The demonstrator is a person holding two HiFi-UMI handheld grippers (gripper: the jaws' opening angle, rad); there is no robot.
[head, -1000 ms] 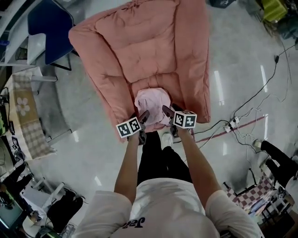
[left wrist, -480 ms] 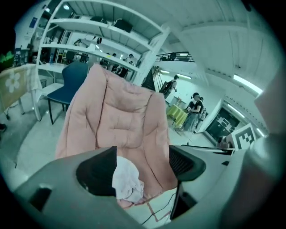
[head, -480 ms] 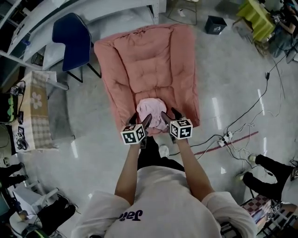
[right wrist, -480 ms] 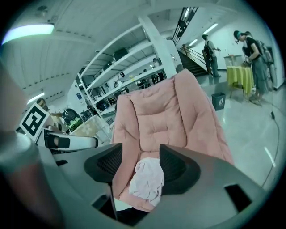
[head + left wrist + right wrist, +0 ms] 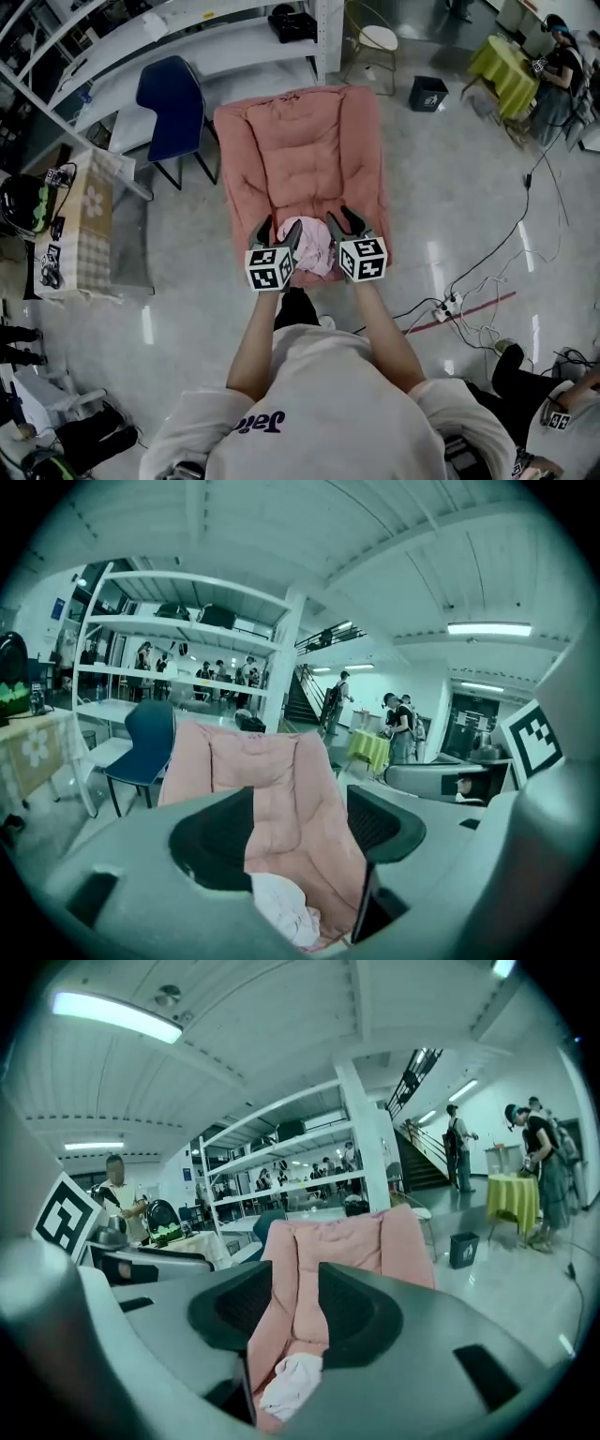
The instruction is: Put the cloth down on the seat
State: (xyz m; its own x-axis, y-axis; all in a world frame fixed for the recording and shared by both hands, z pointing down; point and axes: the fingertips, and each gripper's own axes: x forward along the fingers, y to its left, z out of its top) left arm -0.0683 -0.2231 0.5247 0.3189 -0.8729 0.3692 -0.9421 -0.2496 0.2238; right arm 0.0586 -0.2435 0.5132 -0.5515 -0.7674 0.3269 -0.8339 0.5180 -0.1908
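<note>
The light pink cloth (image 5: 310,246) lies bunched on the front of the seat of the pink padded chair (image 5: 309,150). Both grippers hover over the seat's front edge, apart from the cloth. My left gripper (image 5: 278,232) is on the cloth's left side and my right gripper (image 5: 345,223) on its right. Both pairs of jaws are closing with nothing between them. In the left gripper view the cloth (image 5: 288,913) shows low in the gap of the left gripper (image 5: 295,832). The right gripper view shows the cloth (image 5: 291,1382) below the right gripper (image 5: 293,1321), with the chair back (image 5: 328,1246) behind.
A blue chair (image 5: 173,98) stands left of the pink chair, with white shelving (image 5: 187,37) behind. A table with a checked cover (image 5: 80,225) is at the far left. A black bin (image 5: 427,92) and floor cables (image 5: 469,291) lie to the right. People stand around the room's edges.
The head view has risen and pulled back, so the chair looks smaller. Both grippers have lifted off the cloth, which stays on the seat. The right jaws have narrowed.
</note>
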